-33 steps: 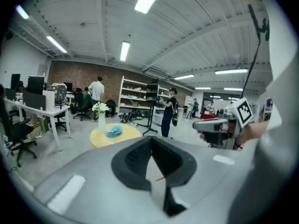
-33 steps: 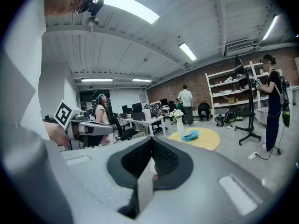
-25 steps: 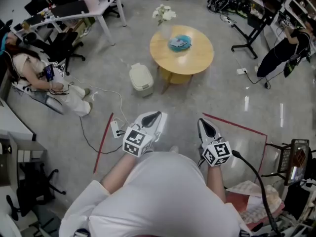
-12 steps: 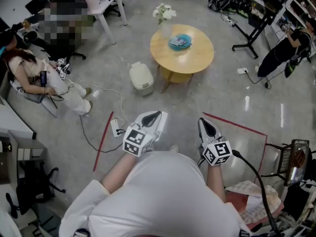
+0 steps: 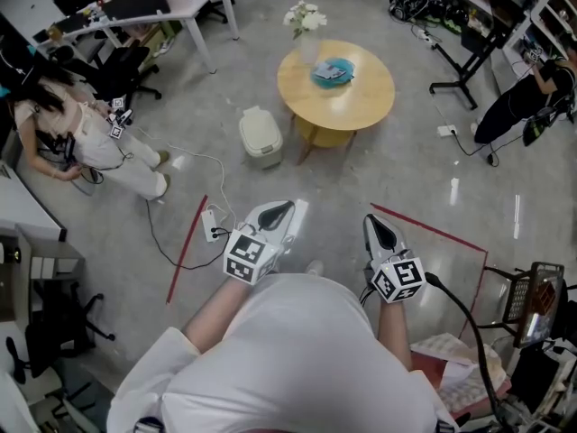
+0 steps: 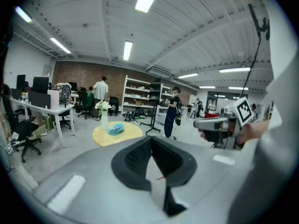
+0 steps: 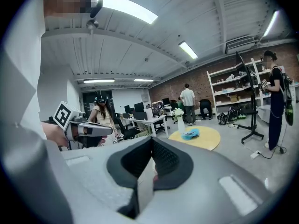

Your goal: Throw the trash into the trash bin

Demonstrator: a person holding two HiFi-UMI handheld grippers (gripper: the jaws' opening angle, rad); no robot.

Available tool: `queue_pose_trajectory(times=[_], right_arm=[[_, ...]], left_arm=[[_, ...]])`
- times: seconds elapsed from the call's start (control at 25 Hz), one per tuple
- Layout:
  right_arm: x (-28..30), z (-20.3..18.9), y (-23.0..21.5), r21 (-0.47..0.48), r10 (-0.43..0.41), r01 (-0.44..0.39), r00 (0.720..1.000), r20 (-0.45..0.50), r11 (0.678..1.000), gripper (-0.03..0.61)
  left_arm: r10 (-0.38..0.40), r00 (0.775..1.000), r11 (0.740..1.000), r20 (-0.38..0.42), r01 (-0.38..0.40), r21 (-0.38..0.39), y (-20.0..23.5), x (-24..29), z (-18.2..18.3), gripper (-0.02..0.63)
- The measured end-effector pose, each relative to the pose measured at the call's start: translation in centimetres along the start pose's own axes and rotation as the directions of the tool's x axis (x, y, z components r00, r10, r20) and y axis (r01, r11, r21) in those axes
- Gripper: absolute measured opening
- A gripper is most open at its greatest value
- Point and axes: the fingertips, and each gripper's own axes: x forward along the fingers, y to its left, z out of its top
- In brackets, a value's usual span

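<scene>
Far off to the left of the jaws, a person (image 5: 68, 138) sits in a chair beside a white desk (image 5: 153, 12). A white cord (image 5: 194, 165) runs over the floor (image 5: 406, 165) to a plug strip (image 5: 213, 233), which lies just left of the left gripper (image 5: 287, 208). A red line (image 5: 187, 246) is stuck on the floor there too.

The left gripper is held low, in front of the body of the person who holds it. Its jaws are squeezed together and there is nothing in them.

The trash bin (image 5: 261, 139) stands on the floor ahead of these jaws, well apart from them. Its lid is down.

Just to the right of the bin is a round wooden surface (image 5: 356, 106). A vase (image 5: 308, 48) with white flowers stands at its far edge. The blue trash (image 5: 332, 70) lies on the surface next to the vase. It is far ahead of both pairs of jaws, and sits about halfway between where the two grippers point.

The right gripper (image 5: 374, 222) is held low beside the left one, and the two do not touch. Its jaws are clenched tight and they are empty too.

Far off to the right of the jaws there is a black stand (image 5: 464, 57). Past it, a person in dark clothes (image 5: 514, 106) is bending over near some shelves.
</scene>
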Motion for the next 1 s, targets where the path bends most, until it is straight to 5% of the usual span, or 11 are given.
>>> queue_pose_trajectory(times=[1.0], right_arm=[[-2.7,-1.4,-3.5,-0.004,0.113,-0.113,0.993,-0.015,0.994,0.002]], left_arm=[[0.105,0.994,0.994,0.005,-0.105,-0.023,-2.7,1.2,-0.9,0.003]])
